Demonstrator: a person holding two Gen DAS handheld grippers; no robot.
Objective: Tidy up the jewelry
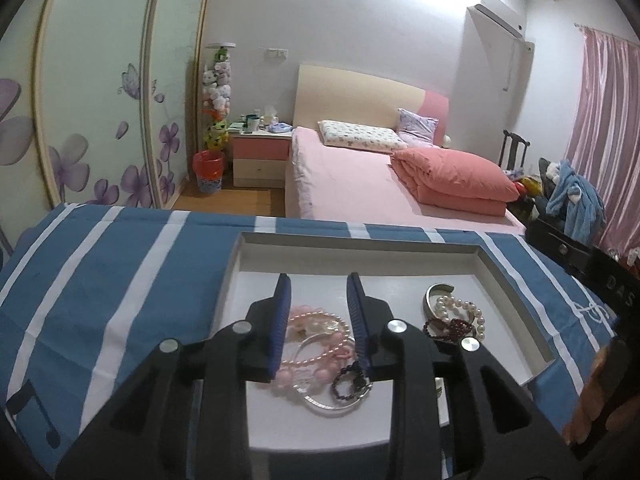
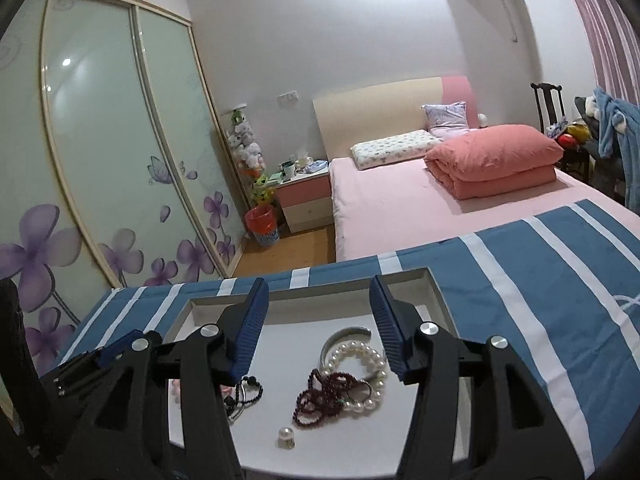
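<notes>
A shallow white tray [image 1: 360,240] sits on a blue-and-white striped cloth. My left gripper [image 1: 318,280] hangs open low over the tray's left part. Pink bead bracelets [image 1: 316,328] lie between and under its blue fingers, with no pad pressing on them. A black bead bracelet [image 1: 348,380] and a thin silver bangle [image 1: 320,400] lie nearer me. My right gripper [image 2: 318,280] is open above the tray [image 2: 320,300]. Below it lie a pearl bracelet [image 2: 360,364], dark red beads [image 2: 324,396] and a silver cuff [image 2: 344,334]. A small pearl piece [image 2: 287,438] lies alone nearest me.
The striped cloth [image 1: 120,280] covers the surface around the tray. Behind it stands a pink bed [image 1: 360,176] with a folded quilt. A dark drawer unit [image 1: 568,248] is at the right, and a hand [image 1: 592,400] shows at the lower right. A sliding wardrobe [image 2: 100,140] fills the left.
</notes>
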